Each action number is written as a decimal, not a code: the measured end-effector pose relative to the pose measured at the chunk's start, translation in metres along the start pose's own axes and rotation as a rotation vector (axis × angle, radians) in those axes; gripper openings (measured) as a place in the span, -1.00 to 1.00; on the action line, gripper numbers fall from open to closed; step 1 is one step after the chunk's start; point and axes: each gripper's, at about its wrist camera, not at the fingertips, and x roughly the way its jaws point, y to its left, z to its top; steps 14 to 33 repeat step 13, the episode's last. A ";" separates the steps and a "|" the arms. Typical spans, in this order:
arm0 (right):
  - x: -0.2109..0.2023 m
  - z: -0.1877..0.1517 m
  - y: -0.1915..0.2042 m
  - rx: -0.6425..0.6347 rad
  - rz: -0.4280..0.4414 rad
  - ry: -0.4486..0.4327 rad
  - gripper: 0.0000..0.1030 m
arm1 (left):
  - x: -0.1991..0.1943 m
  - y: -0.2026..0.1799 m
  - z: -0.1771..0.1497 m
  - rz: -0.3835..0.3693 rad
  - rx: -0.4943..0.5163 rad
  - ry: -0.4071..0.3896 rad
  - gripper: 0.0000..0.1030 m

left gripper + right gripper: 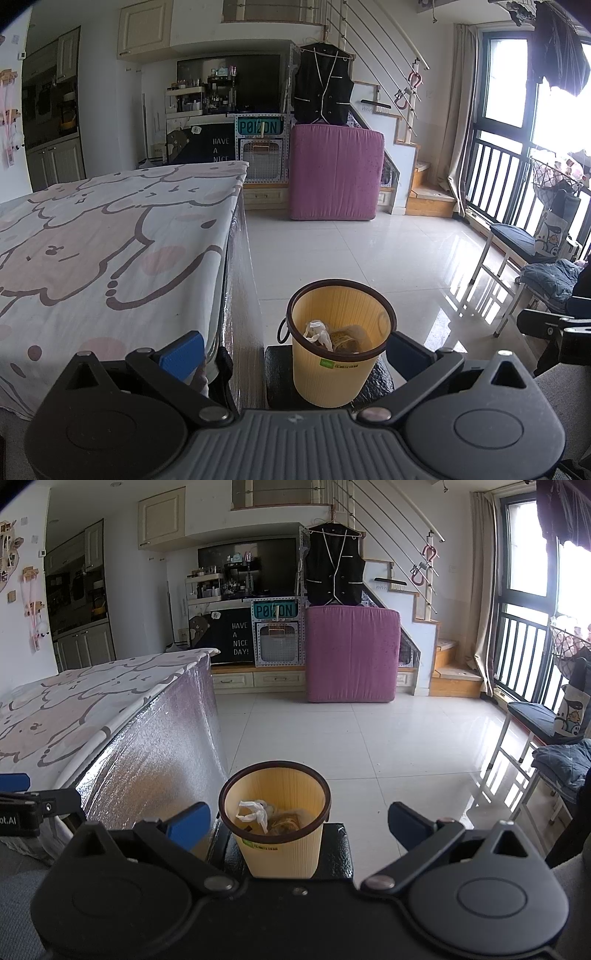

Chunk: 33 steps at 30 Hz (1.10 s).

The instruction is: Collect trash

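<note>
A yellow ribbed trash bin [338,363] with a brown rim stands on a black stool [373,380] beside the table. It holds a crumpled white tissue [316,330] and brown trash [345,341]. My left gripper [295,350] is open and empty, its blue pads on either side of the bin. In the right wrist view the bin [280,843] sits between the open fingers of my right gripper [299,821], which is empty. The tissue [255,810] shows inside. The left gripper's blue tip [14,782] shows at the left edge.
A table [110,236] with a cartoon-print cloth fills the left; its side is wrapped in shiny film [155,753]. A pink mattress [334,171] leans at the back. A chair with clothes [546,277] stands right, by the window railing [524,657]. Tiled floor [369,738] lies ahead.
</note>
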 end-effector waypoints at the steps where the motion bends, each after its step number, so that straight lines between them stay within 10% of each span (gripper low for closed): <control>1: 0.000 0.000 0.000 0.000 0.000 0.000 1.00 | 0.000 0.000 0.000 -0.001 0.000 0.001 1.00; 33: -0.003 -0.001 -0.004 0.007 -0.003 -0.001 1.00 | -0.001 0.001 0.004 0.006 0.002 0.000 1.00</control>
